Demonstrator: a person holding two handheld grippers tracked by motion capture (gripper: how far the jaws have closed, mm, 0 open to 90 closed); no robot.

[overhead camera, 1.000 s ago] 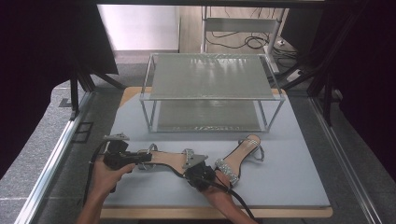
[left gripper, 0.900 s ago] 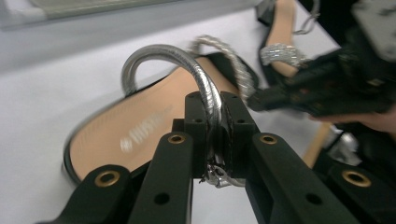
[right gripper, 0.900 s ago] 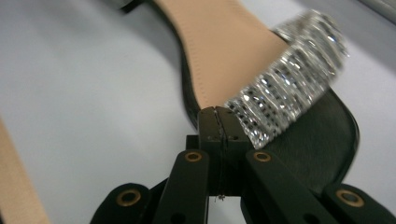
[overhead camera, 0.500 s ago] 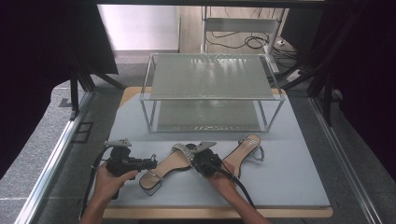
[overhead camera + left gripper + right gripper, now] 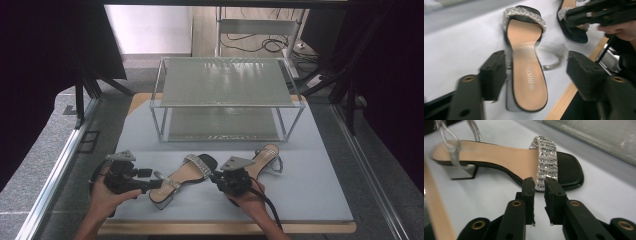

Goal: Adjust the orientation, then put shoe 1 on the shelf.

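Fingers (image 5: pixel 539 186) barely parted beside sandal (image 5: pixel 506 162) strap (image 5: pixel 545 155), right gripper view.

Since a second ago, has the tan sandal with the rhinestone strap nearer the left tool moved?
Yes. The tan rhinestone-strap sandal swung from lying across the grey mat's front to angling toward the two-tier wire shelf, toe nearer it.

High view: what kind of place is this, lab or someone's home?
Most likely a lab recording station. Dark curtains enclose a metal-framed bench, loose cables lie on the floor behind, and a two-tier shoe rack and sandals sit staged on a grey mat.
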